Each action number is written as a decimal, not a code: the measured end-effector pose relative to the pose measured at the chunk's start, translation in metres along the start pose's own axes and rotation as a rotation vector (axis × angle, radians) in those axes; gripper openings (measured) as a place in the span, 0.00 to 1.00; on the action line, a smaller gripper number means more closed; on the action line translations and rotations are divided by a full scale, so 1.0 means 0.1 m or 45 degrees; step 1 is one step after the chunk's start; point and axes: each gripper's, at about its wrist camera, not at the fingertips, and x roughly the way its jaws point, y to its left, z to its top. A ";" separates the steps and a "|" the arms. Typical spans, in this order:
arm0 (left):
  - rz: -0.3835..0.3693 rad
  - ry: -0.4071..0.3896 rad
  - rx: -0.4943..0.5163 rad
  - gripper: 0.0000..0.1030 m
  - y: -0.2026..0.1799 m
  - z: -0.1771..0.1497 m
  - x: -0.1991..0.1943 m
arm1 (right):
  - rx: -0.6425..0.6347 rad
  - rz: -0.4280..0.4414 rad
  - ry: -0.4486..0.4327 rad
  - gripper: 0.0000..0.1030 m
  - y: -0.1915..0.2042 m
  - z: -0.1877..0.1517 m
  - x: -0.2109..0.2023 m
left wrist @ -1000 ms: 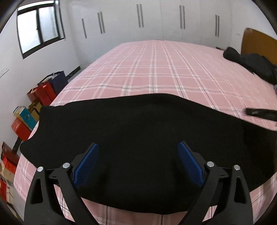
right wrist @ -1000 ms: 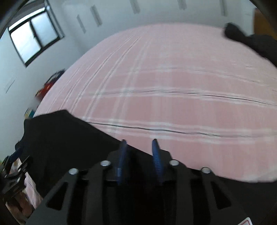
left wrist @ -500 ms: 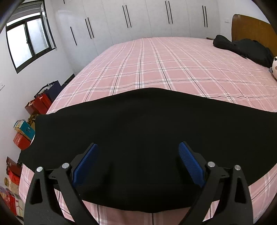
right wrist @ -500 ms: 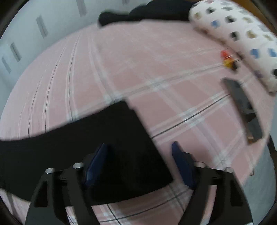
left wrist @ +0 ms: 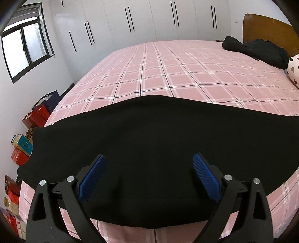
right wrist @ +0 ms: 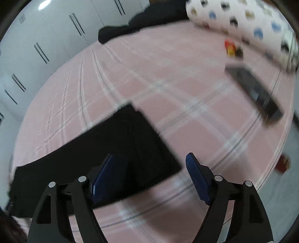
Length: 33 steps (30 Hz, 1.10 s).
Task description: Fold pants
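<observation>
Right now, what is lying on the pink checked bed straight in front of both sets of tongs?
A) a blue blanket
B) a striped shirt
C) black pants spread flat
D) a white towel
C: black pants lie flat across the pink checked bed, their end visible in the right view.

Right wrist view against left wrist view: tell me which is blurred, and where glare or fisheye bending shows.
Right wrist view: motion-smeared; the pants, remote and pillow have soft edges, and a glare spot sits on the wardrobe. Left wrist view: sharp; the window is blown out, the bed bulges with fisheye bending, and the pants show no detail.
</observation>
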 end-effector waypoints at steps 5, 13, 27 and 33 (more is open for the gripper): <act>-0.017 0.000 -0.023 0.90 0.03 0.01 -0.01 | 0.108 0.016 -0.039 0.80 0.08 -0.10 0.07; -0.045 0.029 -0.115 0.90 0.19 0.03 0.03 | 0.447 0.289 -0.073 0.14 0.00 0.02 0.06; -0.101 0.113 -0.352 0.90 0.73 -0.13 -0.03 | 0.255 -0.023 -0.136 0.13 0.57 0.10 -0.33; -0.103 0.095 -0.395 0.90 0.92 -0.15 -0.05 | 0.038 0.270 -0.283 0.13 1.55 0.04 -1.03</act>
